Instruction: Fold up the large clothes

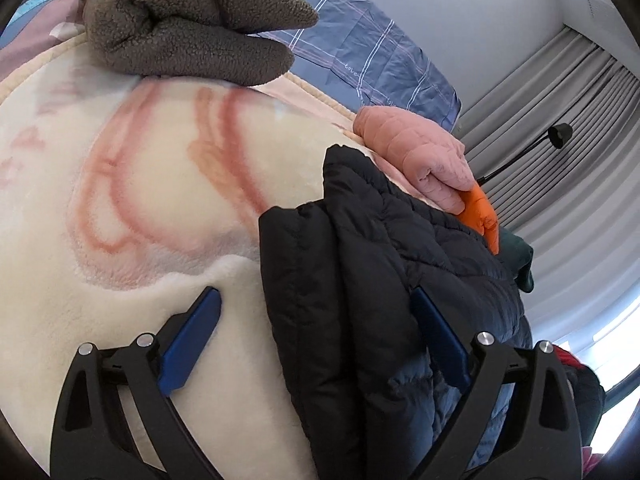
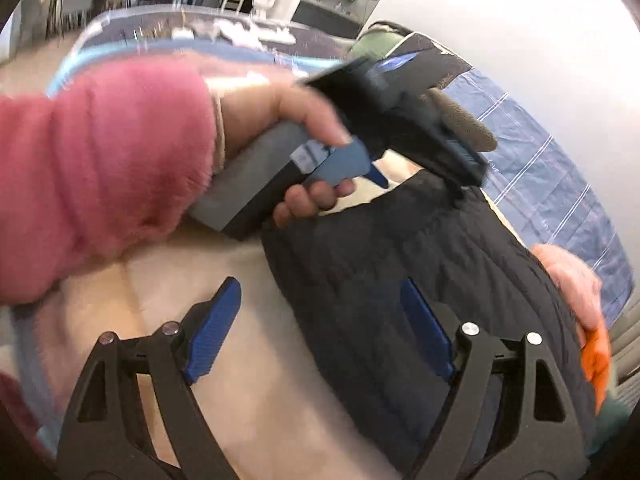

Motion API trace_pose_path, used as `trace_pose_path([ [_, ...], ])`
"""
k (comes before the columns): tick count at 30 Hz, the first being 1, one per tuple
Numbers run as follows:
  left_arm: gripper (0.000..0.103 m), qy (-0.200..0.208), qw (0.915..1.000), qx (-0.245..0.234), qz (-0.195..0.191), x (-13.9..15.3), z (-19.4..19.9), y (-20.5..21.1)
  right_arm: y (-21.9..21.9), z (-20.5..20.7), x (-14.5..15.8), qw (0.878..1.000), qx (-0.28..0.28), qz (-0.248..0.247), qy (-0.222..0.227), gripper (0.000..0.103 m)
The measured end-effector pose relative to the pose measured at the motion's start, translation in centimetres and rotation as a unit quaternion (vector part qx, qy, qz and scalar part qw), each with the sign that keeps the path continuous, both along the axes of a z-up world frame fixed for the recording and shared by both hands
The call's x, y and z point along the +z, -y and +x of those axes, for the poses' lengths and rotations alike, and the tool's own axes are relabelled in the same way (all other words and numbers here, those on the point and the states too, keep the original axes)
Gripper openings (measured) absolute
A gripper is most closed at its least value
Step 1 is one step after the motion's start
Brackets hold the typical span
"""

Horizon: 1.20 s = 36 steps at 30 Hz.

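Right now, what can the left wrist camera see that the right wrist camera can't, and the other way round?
Only the left wrist view shows the grey curtains and a black lamp. Only the right wrist view shows a hand in a pink sleeve holding the left tool. Both show the black puffer jacket, the cream blanket, a brown fleece and a folded pink garment.

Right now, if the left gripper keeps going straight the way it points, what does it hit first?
Most likely the black puffer jacket: its folded edge lies between the open left gripper fingers, on the cream blanket. Depth is unclear.
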<state>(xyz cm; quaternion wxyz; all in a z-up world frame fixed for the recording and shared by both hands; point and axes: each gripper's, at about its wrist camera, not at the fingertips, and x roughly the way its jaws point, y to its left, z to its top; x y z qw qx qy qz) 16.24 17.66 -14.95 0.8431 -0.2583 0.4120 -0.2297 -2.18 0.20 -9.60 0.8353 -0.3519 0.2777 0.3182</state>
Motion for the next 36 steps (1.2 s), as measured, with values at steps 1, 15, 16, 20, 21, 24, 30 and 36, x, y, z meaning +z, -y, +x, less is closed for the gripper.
trace_pose_path([
  [1, 0.092, -0.006, 1.0, -0.001, -0.007, 0.1, 0.3, -0.3, -0.3, 0.7, -0.3, 1.0, -0.009, -0.003, -0.012, 0.08],
  [15, 0.019, 0.021, 0.9985, -0.049, -0.014, 8.2, 2.1, 3.3, 7.3, 4.1, 6.9, 0.97, -0.104, 0.217, -0.029, 0.011],
  [16, 0.019, 0.031, 0.9981, -0.053, -0.01, 9.3, 1.9, 3.9, 8.6, 3.9, 7.8, 0.965, -0.105, 0.24, -0.029, 0.011],
  [20, 0.019, 0.068, 0.9948, -0.075, 0.013, 13.8, 1.2, 7.7, 14.0, 3.6, 10.2, 0.938, -0.117, 0.323, -0.038, 0.011],
  [21, 0.019, 0.075, 0.9938, -0.08, 0.02, 14.7, 1.2, 8.8, 14.8, 3.9, 10.7, 0.931, -0.121, 0.341, -0.042, 0.012],
  [24, 0.019, 0.095, 0.9893, -0.1, 0.049, 17.4, 0.9, 12.7, 19.1, 3.5, 12.1, 0.907, -0.138, 0.393, -0.054, 0.011],
  [30, 0.019, 0.129, 0.9757, -0.147, 0.098, 20.9, 0.0, 21.4, 27.9, 1.9, 13.0, 0.871, -0.174, 0.457, -0.043, 0.011],
  [36, 0.019, 0.147, 0.9557, -0.207, 0.149, 21.5, -0.9, 31.6, 36.4, -0.6, 11.5, 0.832, -0.231, 0.503, -0.039, 0.011],
])
